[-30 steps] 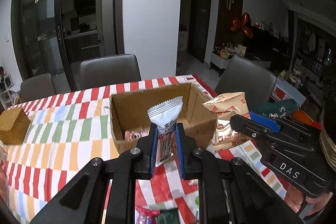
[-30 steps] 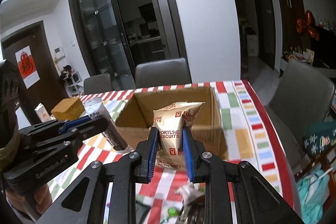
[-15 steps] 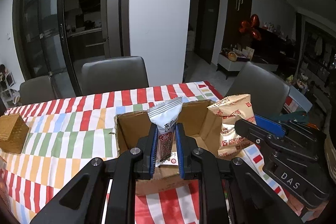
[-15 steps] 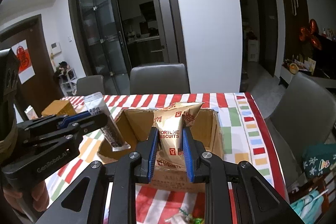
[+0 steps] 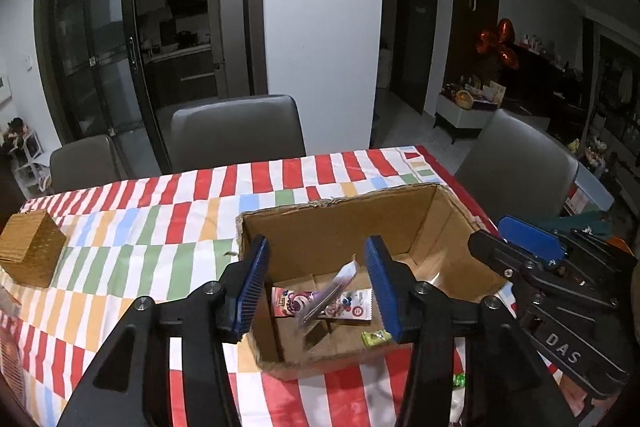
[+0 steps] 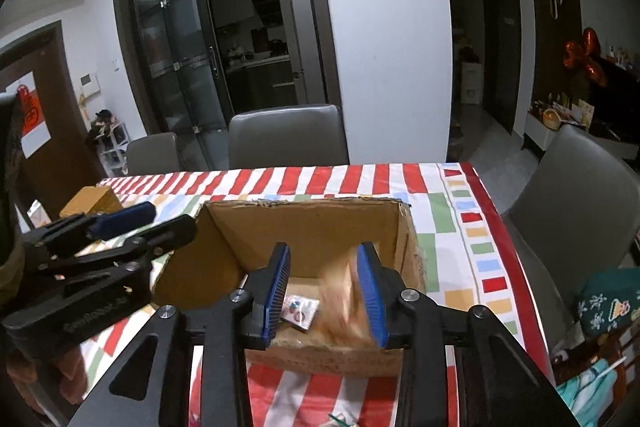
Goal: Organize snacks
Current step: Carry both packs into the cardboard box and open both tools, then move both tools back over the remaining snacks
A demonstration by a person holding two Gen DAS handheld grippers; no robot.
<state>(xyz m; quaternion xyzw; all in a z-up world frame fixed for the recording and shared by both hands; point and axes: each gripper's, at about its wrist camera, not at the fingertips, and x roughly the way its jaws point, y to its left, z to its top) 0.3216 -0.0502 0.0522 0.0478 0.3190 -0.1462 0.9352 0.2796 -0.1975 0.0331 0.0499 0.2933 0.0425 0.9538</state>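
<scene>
The letters "DAS" are read on the side of the right gripper [image 5: 516, 247] where it shows at the right of the left wrist view; the print on the snack wrappers is too small or blurred to be made out. A cardboard box [image 5: 340, 223] is set on a table covered by a striped cloth [image 5: 132, 227], with grey chairs [image 5: 236, 131] at the far side and a small wicker box [image 5: 30, 251] at the far left. The left gripper [image 5: 316, 287] is held above the near wall of the box, its jaws having just been opening; a silver packet [image 5: 328, 293] is seen blurred in mid-air between them, touched by neither pad. A flat pink-and-white packet [image 5: 320, 305] and a small green sweet [image 5: 376, 336] lie on the box floor. The right gripper's jaws have also just been parting, and a tan biscuit bag [image 6: 340, 303] is blurred between them, close against the right pad; contact cannot be told.
</scene>
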